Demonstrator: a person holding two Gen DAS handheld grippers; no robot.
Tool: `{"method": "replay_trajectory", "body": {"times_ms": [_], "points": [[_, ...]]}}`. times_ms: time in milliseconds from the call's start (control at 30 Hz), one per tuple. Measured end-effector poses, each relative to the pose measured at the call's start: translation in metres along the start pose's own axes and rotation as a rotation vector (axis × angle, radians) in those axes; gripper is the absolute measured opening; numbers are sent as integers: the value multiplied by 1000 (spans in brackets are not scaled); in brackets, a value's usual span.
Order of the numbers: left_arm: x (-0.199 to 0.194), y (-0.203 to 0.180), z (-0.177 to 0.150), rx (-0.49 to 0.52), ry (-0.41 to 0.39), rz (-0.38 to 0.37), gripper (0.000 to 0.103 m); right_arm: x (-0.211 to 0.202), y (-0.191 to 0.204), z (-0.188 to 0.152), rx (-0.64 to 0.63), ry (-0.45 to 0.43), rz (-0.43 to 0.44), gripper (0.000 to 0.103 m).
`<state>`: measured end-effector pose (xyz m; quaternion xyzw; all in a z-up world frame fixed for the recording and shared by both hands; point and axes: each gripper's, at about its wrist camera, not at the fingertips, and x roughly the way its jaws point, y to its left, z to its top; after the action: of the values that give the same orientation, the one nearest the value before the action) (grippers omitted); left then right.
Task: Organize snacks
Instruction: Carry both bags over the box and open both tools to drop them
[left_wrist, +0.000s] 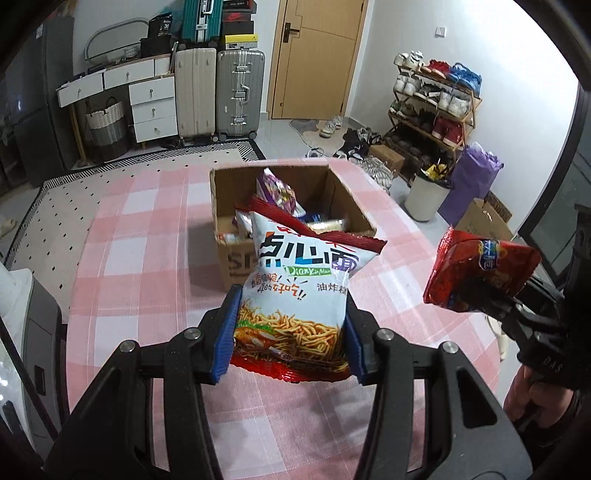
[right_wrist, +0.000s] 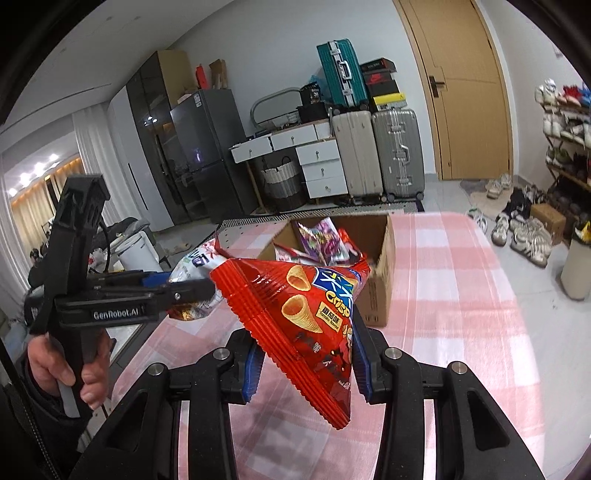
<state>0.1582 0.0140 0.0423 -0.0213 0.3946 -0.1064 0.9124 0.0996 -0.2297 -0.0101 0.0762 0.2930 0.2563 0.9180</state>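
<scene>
My left gripper (left_wrist: 290, 332) is shut on a white and red noodle-snack bag (left_wrist: 299, 280), held in the air above the pink checked table (left_wrist: 147, 229). Behind it stands an open cardboard box (left_wrist: 354, 206) with several snack packets inside. My right gripper (right_wrist: 304, 354) is shut on a red cone-crisp bag (right_wrist: 306, 317), also lifted off the table. In the left wrist view that red bag (left_wrist: 480, 273) hangs at the right edge. In the right wrist view the left gripper (right_wrist: 177, 291) with the white bag (right_wrist: 195, 266) is at the left, and the box (right_wrist: 380, 266) is just beyond.
The table's far edge lies right behind the box. Beyond it are suitcases (left_wrist: 218, 96), white drawers (left_wrist: 153, 107), a door (left_wrist: 314, 55), a shoe rack (left_wrist: 432, 103) and a white bin (left_wrist: 426, 197). A fridge (right_wrist: 207, 155) stands at the left. A person's hand (right_wrist: 70, 369) grips the left handle.
</scene>
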Motion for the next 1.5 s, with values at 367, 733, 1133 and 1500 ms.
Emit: {"method": "replay_trajectory", "body": {"times_ms": [367, 733, 1133, 1500], "points": [[3, 14, 41, 5, -16, 40, 46, 15, 14, 44, -67, -17, -84, 41], [45, 22, 87, -11, 12, 46, 46, 49, 11, 82, -94, -14, -109, 41], [103, 22, 116, -8, 74, 26, 46, 100, -24, 117, -62, 7, -99, 41], [149, 21, 123, 0, 132, -23, 46, 150, -52, 137, -35, 28, -93, 41]]}}
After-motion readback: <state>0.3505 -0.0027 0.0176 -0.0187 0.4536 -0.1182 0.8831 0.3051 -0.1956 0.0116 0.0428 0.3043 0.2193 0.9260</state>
